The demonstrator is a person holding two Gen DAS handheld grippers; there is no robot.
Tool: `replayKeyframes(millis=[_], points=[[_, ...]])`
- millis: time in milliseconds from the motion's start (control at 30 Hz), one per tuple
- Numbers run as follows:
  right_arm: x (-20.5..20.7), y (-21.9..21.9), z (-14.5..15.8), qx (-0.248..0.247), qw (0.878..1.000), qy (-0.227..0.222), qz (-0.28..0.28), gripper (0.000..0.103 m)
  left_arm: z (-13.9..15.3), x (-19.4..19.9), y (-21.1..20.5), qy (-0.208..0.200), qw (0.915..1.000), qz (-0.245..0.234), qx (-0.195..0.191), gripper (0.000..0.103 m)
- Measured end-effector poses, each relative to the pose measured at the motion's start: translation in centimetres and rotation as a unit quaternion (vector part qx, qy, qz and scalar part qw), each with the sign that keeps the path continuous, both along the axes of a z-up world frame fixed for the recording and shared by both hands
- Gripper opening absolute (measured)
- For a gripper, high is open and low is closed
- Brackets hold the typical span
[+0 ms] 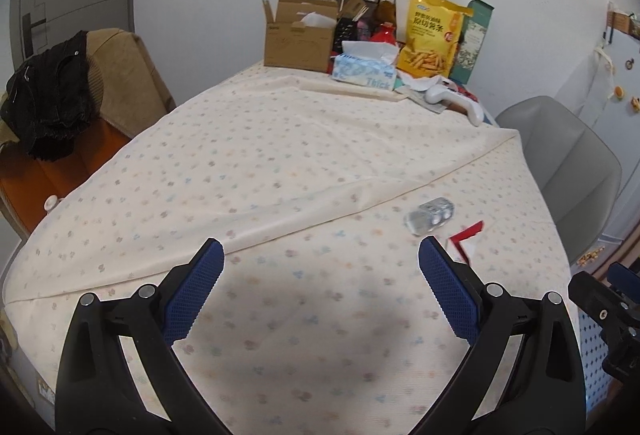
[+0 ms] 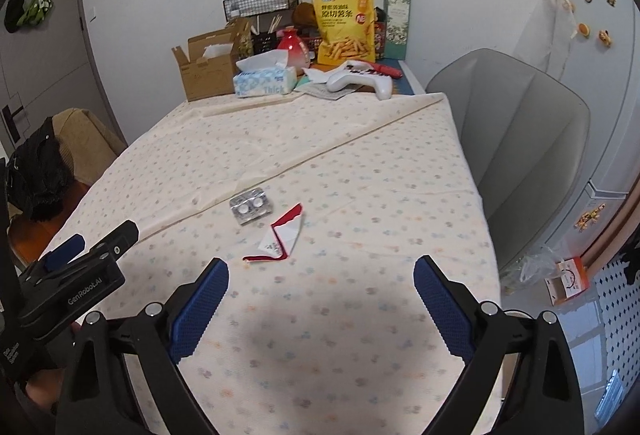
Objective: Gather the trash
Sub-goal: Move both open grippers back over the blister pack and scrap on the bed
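Observation:
A torn red-and-white wrapper lies flat on the flowered tablecloth, and a silver pill blister pack rests just beyond it to the left. My right gripper is open a short way in front of the wrapper, nothing between its blue pads. The left wrist view shows the blister pack and part of the wrapper near the right fingertip of my open, empty left gripper. That left gripper also appears from the side at the left edge of the right wrist view.
Clutter fills the table's far end: a cardboard box, tissue pack, yellow snack bag, white game controller. A grey chair stands to the right, an orange cabinet with dark clothes to the left. Bags lie on the floor.

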State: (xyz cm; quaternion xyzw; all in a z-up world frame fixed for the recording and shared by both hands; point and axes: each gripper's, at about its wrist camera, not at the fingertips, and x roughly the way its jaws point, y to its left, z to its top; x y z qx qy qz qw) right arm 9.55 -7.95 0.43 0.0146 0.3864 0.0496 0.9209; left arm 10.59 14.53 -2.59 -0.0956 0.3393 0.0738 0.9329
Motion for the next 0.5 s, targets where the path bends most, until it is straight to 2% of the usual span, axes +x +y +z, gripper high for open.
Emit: replayKeyframes(millis=[167, 500], points=[[1.4, 1.4, -1.6, -0.002, 1.000, 0.021, 0.013, 0.086, -1.1, 0.9, 0.9, 0.010, 0.9999, 0.006, -0.001, 0.097], [4.7, 3.5, -4.5, -0.002, 0.998, 0.052, 0.030, 0.084, -3.1, 3.1, 2.4, 0.033, 0.9992, 0.023, 0.001, 0.097]])
